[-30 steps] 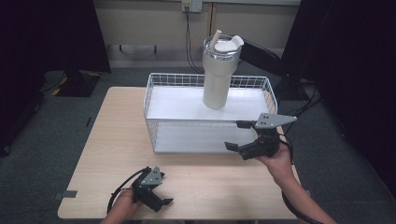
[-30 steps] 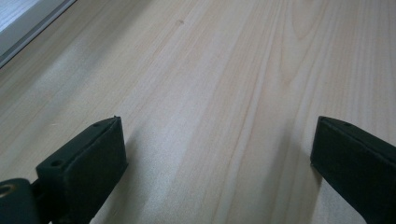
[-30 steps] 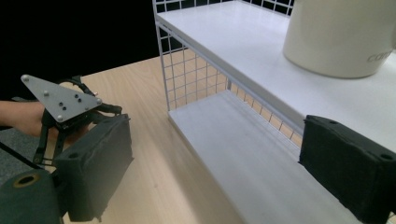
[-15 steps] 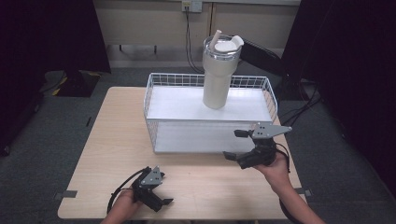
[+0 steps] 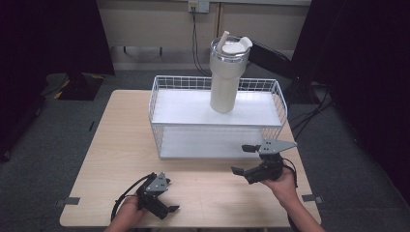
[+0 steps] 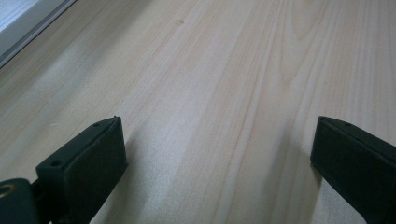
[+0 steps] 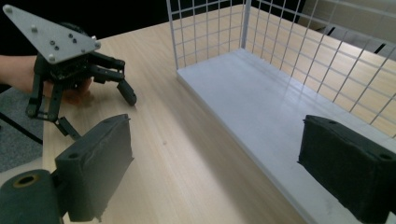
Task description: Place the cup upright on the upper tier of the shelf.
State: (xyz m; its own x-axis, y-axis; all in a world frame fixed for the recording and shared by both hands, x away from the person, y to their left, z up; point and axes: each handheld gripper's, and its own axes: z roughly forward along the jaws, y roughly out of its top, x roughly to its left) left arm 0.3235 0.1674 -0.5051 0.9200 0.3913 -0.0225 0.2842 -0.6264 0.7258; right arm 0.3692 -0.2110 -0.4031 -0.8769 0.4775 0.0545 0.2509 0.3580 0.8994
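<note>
A cream tumbler [image 5: 225,79] with lid and straw stands upright on the upper white shelf of a white wire basket [image 5: 153,104] at the back of the wooden table [image 5: 116,140]. My right gripper [image 5: 241,159] hovers open and empty just in front of the basket's front right corner. In the right gripper view its jaws [image 7: 215,163] stand wide apart, facing the basket's lower white floor [image 7: 261,107] and wire wall [image 7: 210,32]. My left gripper [image 5: 170,197] rests open and empty near the table's front edge. The left gripper view shows its jaws [image 6: 219,144] spread over bare wood.
The right gripper view shows the left gripper [image 7: 100,112] with its grey plate [image 7: 51,35], held by a hand. The basket's white edge [image 6: 28,18] lies beyond the left gripper's jaws. Dark curtains and cables ring the table on grey carpet.
My right gripper has drawn back from the basket's front right corner toward the table's near edge and dropped lower. The left gripper and the tumbler have stayed put.
</note>
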